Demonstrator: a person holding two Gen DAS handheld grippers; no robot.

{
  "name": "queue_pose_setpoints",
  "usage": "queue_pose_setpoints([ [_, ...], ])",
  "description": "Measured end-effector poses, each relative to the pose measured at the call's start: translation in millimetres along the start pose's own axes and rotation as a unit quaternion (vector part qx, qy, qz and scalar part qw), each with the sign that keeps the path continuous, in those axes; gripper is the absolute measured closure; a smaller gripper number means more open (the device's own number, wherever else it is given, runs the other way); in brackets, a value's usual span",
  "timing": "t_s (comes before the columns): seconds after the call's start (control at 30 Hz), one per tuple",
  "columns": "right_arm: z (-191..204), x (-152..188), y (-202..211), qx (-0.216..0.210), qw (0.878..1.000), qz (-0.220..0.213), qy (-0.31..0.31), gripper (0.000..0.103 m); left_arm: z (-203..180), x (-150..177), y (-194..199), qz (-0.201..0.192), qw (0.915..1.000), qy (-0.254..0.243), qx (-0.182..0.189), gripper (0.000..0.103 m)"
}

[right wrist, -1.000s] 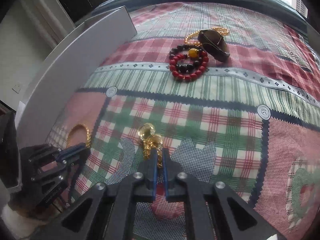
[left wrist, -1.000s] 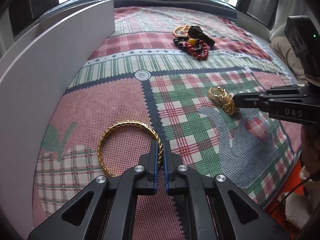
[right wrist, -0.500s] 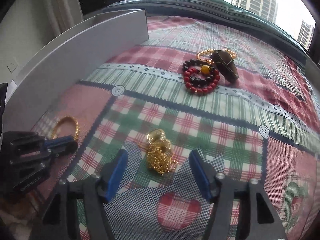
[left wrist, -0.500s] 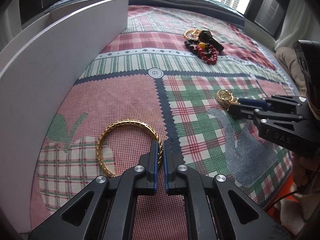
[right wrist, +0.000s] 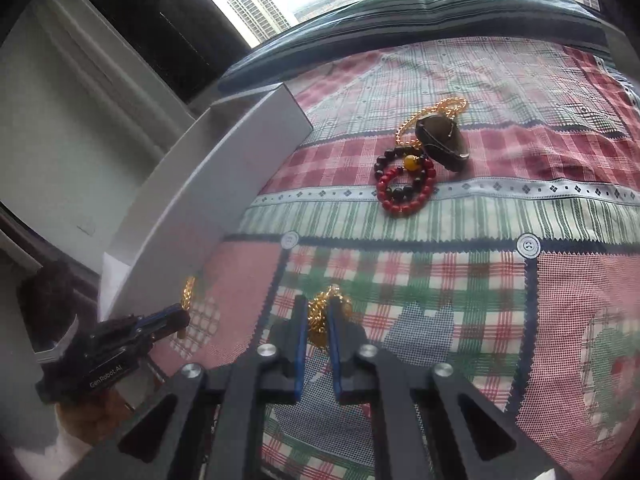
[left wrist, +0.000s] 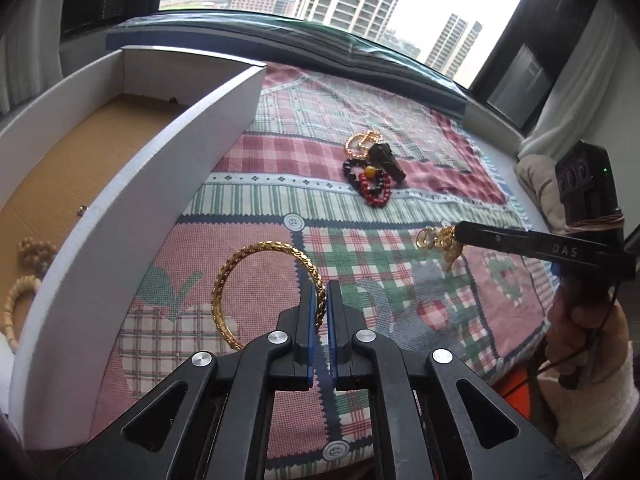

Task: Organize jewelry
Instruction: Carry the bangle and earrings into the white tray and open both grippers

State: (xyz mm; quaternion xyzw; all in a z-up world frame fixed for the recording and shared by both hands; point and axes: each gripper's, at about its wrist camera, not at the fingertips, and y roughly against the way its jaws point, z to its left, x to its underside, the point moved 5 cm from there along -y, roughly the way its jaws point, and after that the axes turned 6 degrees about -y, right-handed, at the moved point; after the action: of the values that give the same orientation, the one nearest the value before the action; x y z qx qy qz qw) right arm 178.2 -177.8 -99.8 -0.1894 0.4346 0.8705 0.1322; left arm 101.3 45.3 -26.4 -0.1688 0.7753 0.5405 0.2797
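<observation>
Left claw (left wrist: 319,300) clamped on bangle (left wrist: 256,276), lifted off bed. My right claw (right wrist: 319,322) just closed, pinching chain (right wrist: 326,312). Box (left wrist: 132,184) lies to left; left hand nearer, goes first.

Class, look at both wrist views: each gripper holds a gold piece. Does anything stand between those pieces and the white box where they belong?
Only the box's own white side wall. The gold bangle in the left gripper and the gold chain in the right gripper must clear it; nothing else visible blocks the way.
</observation>
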Motion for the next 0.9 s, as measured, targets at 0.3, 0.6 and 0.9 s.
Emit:
queue_pose_setpoints([
  [0.3, 89.2, -44.5, 14.0, -0.048, 0.996, -0.032, 0.071, 0.093, 72.9, -49.1, 85.9, -0.064, 0.995, 0.055, -0.053, 0.1],
  [0.6, 217.6, -79.5, -51.6, -0.082, 0.981, -0.025, 0.173, 0.093, 186.4, -59.6, 55.8, -0.023, 0.9798, 0.134, -0.146, 0.1],
  [0.9, 262.9, -108.3, -163.6, -0.034, 0.975, 0.006, 0.22, 0.091, 230.7, -50.0, 5.9, 0.027, 0.9711, 0.172, -0.163, 0.095],
])
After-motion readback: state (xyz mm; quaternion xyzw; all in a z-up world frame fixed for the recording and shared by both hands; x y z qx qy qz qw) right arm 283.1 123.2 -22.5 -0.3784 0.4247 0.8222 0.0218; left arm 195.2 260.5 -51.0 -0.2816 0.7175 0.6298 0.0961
